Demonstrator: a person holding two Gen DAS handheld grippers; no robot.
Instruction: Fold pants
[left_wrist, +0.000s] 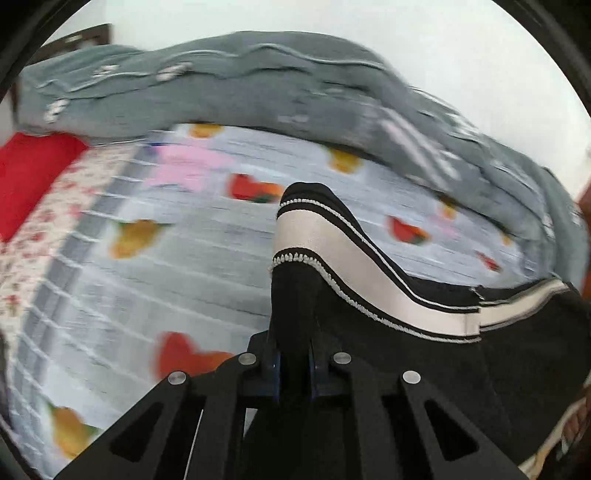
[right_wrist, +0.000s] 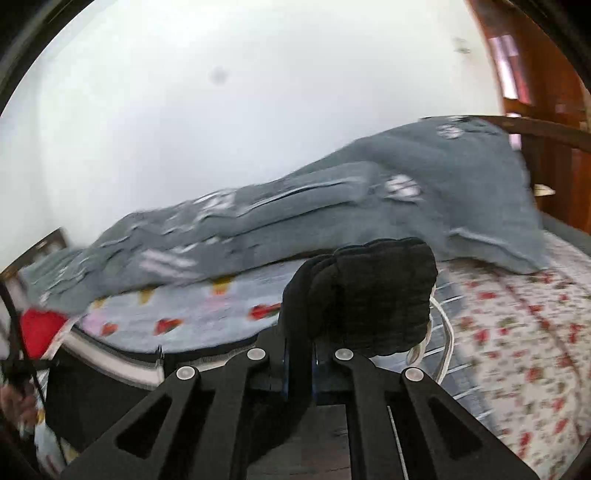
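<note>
**Both claws pinch the black pants above the bed**

The left gripper (left_wrist: 295, 363) has its jaws pressed together on the hem end of the black pants (left_wrist: 424, 332); the cloth rises ahead of its fingertips and trails away to its right, showing the white side stripe (left_wrist: 354, 266) with stitched edging. The right gripper (right_wrist: 299, 363) is likewise clamped on the pants, with the bunched ribbed waistband (right_wrist: 373, 295) bulging just ahead of and right of its fingertips, and a white drawstring (right_wrist: 445, 332) hanging on that side. Beyond both claws lies the fruit-print sheet (left_wrist: 192, 236), and farther ahead a rumpled grey blanket (right_wrist: 351, 199). A red pillow (left_wrist: 29, 177) sits far left of the left claw
</note>
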